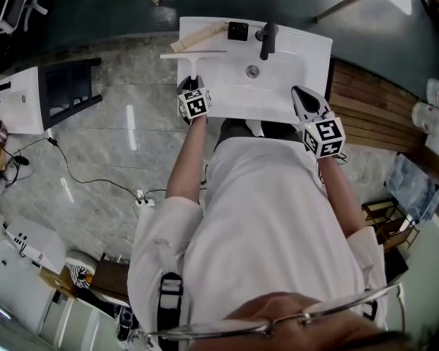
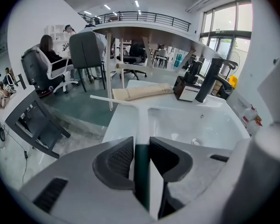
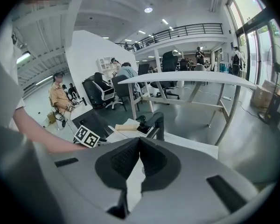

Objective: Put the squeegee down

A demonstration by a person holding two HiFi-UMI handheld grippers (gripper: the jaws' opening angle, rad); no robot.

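SINK, LEFT RIM: My left hand-held gripper (image 1: 191, 84) is clenched on the squeegee (image 1: 193, 63). The dark end of its handle is pinched between the pads (image 2: 120, 160), and the pale shaft runs forward to the crossbar blade by the left rim of the white sink (image 1: 307, 50). My right hand-held gripper (image 1: 300, 93) hangs over the sink's near right corner, jaws pressed together on nothing.

I judge the task near its end but not done. The squeegee sits low at the rim, yet the grip on it is not let go. What remains is to settle it on the rim, part the left jaws and draw clear.

The head view gives the layout: the T of the squeegee along the left side, the tap (image 1: 267, 39) and drain (image 1: 253, 71) in the middle, and a tan roll (image 1: 197, 36) and a black box (image 1: 238, 30) on the back rim. It does not show the hold itself.

The left gripper view shows the handle gripped and one blade end reaching past the sink's edge. I cannot tell from either view whether the blade touches the rim. Only the right gripper view shows that gripper's tips meeting with nothing between them.
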